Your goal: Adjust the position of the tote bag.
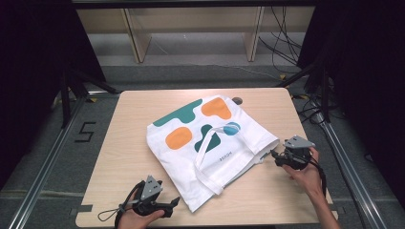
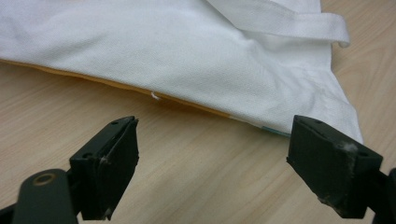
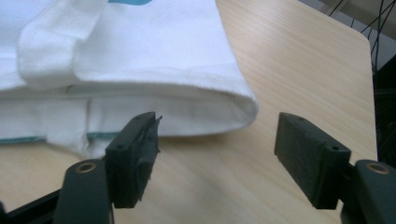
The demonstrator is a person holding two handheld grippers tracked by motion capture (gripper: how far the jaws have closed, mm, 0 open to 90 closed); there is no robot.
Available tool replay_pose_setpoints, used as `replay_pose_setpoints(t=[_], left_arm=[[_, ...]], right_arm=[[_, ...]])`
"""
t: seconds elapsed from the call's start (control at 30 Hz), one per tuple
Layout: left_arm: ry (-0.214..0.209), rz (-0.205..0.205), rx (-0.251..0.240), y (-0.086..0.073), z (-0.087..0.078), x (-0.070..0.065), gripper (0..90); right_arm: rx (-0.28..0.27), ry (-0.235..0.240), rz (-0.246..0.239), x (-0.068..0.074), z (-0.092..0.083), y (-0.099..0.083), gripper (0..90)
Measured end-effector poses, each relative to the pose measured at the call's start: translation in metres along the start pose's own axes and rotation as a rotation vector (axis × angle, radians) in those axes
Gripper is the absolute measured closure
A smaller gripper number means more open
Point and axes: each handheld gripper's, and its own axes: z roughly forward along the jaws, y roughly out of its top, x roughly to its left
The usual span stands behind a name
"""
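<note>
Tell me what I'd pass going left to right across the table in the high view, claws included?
Left claw with its grey plate and trailing cable → white tote bag with green, orange and blue shapes → right claw, held in the person's right hand.

Even overhead light falls bright on the counter (image 1: 124,143), while the surroundings sink into near black. Shadows are soft and short under the white bag (image 1: 210,143). Both gripper views are slightly soft, the near jaws blurred.

White tote bag (image 1: 210,143) — teal-and-orange print — lies flat, mid-table.
</note>
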Motion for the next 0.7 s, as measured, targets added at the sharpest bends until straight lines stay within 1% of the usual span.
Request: replay_pose_setpoints(t=[0.03,0.07,0.1,0.13,0.17,0.2,0.23,0.27,0.3,0.33,0.37,0.4,0.43,0.47,0.5,0.53,0.57,0.6,0.63,0.67,0.7], left_arm=[[0.001,-0.006,-0.008,0.000,0.000,0.000,15.4],[-0.004,-0.017,-0.006,0.000,0.000,-0.001,15.3],[0.003,-0.009,-0.004,0.000,0.000,-0.001,15.3],[0.003,0.013,-0.001,0.000,0.000,0.000,15.3],[-0.009,-0.010,-0.016,-0.001,0.002,-0.001,15.3],[-0.010,-0.015,-0.010,-0.001,0.001,-0.002,15.3],[-0.011,-0.014,-0.009,-0.001,0.001,-0.002,15.4],[-0.008,-0.014,-0.014,-0.001,0.002,-0.002,15.4],[-0.006,0.005,-0.005,0.000,0.001,0.000,15.4],[-0.006,0.005,-0.005,0.000,0.000,0.000,15.4],[-0.002,0.001,-0.011,-0.001,0.001,0.000,15.4],[-0.002,0.001,-0.011,-0.001,0.001,0.000,15.4],[-0.006,-0.013,-0.010,-0.001,0.000,-0.001,15.4],[-0.005,0.001,-0.025,0.000,0.001,-0.001,15.5],[-0.004,0.002,-0.018,0.000,0.000,-0.001,15.5],[-0.005,0.003,-0.023,0.000,0.000,-0.001,15.5],[-0.005,0.002,-0.019,0.000,0.000,-0.001,15.6],[-0.006,-0.011,-0.017,0.000,0.000,-0.002,15.7],[0.001,-0.006,-0.016,0.000,-0.001,-0.001,15.7],[0.000,-0.002,-0.019,0.000,-0.002,-0.001,15.7],[0.003,0.004,-0.024,0.000,-0.003,0.000,15.8]], right_arm=[[0.015,-0.015,-0.022,-0.001,0.008,0.004,32.6],[0.023,-0.012,-0.023,-0.001,0.012,0.006,33.5],[0.016,-0.030,-0.036,-0.003,0.015,0.007,34.3],[0.032,-0.035,-0.037,-0.004,0.020,0.009,34.2],[0.035,-0.038,-0.045,-0.006,0.023,0.010,34.4],[0.031,-0.042,-0.046,-0.007,0.028,0.012,34.9],[0.035,-0.030,-0.052,-0.008,0.032,0.013,35.8],[0.023,-0.034,-0.053,-0.009,0.035,0.014,37.6],[0.034,-0.025,-0.056,-0.008,0.038,0.016,39.6],[0.037,-0.019,-0.065,-0.007,0.042,0.018,42.0],[0.037,-0.026,-0.088,-0.007,0.044,0.019,45.7],[0.037,-0.020,-0.094,-0.007,0.046,0.020,51.3],[0.037,-0.020,-0.094,-0.007,0.046,0.020,51.3],[0.055,-0.028,-0.115,-0.007,0.048,0.021,63.2],[0.062,-0.045,-0.134,-0.007,0.048,0.020,66.6],[0.059,-0.054,-0.137,-0.008,0.047,0.019,70.0],[0.053,-0.044,-0.140,-0.010,0.046,0.018,73.7],[0.055,-0.035,-0.129,-0.011,0.044,0.018,77.1],[0.053,-0.027,-0.133,-0.012,0.042,0.017,79.7],[0.054,-0.004,-0.110,-0.011,0.039,0.017,80.2],[0.056,0.002,-0.111,-0.009,0.036,0.017,80.4]])
